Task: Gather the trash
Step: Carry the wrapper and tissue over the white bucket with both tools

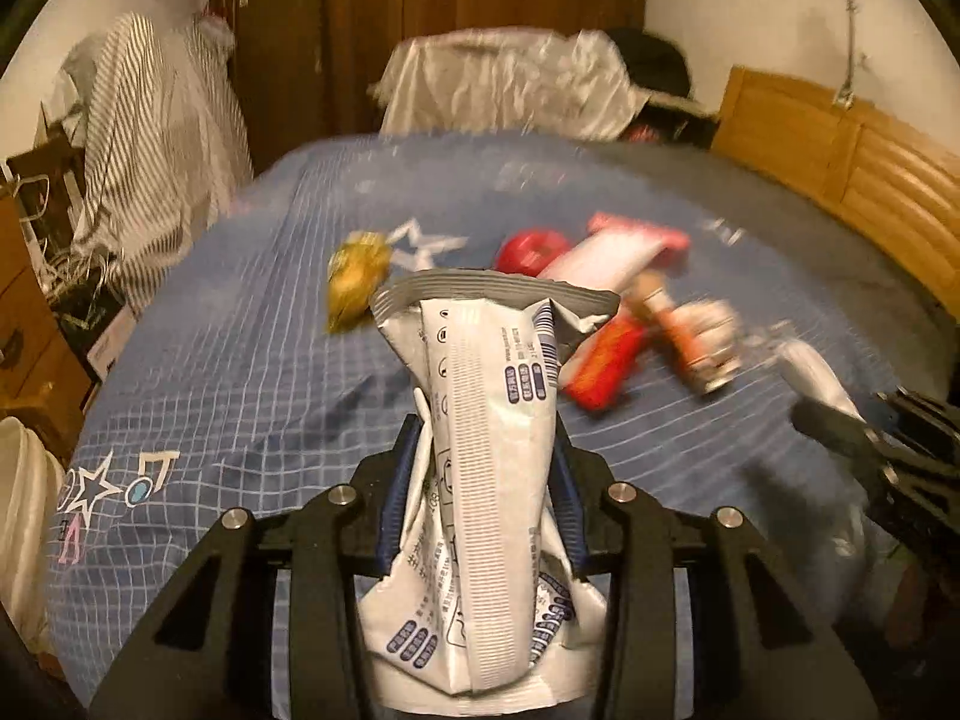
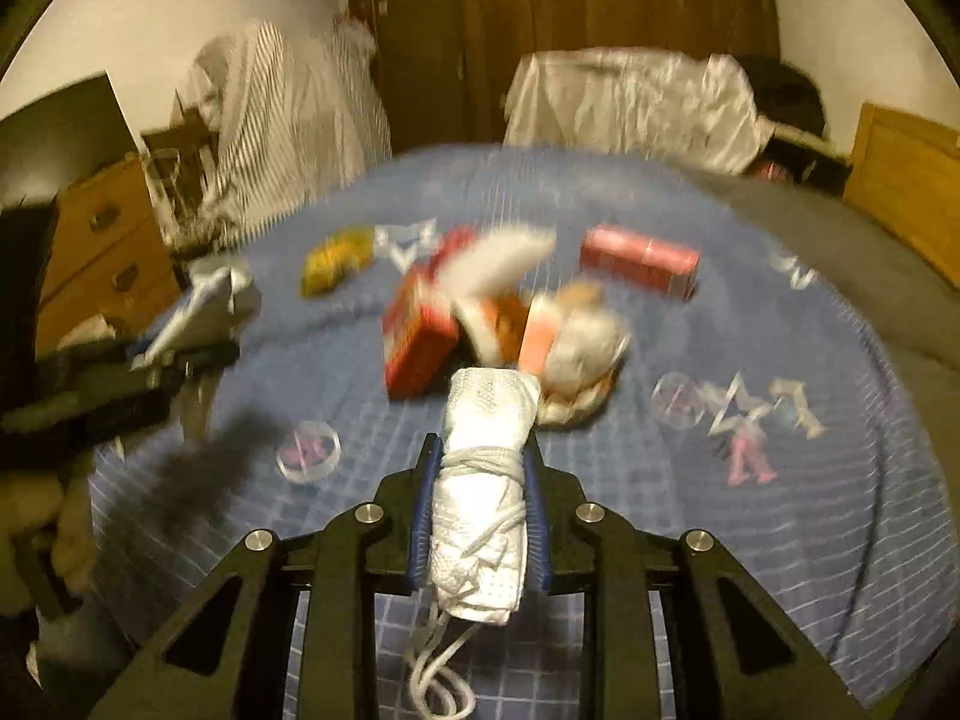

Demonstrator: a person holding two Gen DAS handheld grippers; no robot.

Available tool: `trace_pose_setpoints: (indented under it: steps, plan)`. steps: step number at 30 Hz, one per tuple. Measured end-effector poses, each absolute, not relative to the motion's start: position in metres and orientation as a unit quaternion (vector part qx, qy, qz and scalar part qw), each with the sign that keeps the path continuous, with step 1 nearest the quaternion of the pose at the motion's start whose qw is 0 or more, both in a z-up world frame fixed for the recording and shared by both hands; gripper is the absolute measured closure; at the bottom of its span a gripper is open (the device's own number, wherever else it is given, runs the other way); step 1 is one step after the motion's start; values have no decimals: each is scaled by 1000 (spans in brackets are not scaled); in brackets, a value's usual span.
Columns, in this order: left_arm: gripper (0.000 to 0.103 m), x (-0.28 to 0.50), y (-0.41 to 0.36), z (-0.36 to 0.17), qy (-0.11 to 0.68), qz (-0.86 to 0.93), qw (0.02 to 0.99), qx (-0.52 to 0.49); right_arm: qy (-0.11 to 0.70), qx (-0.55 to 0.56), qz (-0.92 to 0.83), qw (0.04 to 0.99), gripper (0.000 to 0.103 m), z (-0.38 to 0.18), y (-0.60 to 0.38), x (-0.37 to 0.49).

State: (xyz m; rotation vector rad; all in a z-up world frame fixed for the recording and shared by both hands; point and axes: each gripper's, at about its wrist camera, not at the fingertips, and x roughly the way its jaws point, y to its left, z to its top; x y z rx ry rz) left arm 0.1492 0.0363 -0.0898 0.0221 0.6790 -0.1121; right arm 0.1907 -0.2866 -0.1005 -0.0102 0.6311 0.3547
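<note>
While both views are motion-blurred, the grips read clearly. Left gripper (image 1: 489,480): jaws clamped on a crumpled white wrapper (image 1: 486,450), which stands up between the blue pads. Right gripper (image 2: 480,510): jaws clamped on a rolled white face mask (image 2: 486,468) — its cords dangle below. Both are held above the blue checked bed (image 1: 240,360). Still lying on the bed near its middle: a yellow wrapper (image 1: 354,282), a red box (image 2: 417,330), a pink carton (image 2: 642,258) and a white crumpled packet (image 2: 582,342) — details too blurred to read.
</note>
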Motion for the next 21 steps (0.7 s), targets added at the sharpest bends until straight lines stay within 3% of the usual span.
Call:
trace_pose_setpoints:
  steps: [9, 21]
  plan:
    - [64, 91, -3, -34, 216, -50, 975, -13, 190, 7, 153, 970, 76, -30, -316, 148]
    - [63, 85, -19, -31, 187, -50, 981, -19, 151, 16, 148, 977, 76, -6, -335, 118]
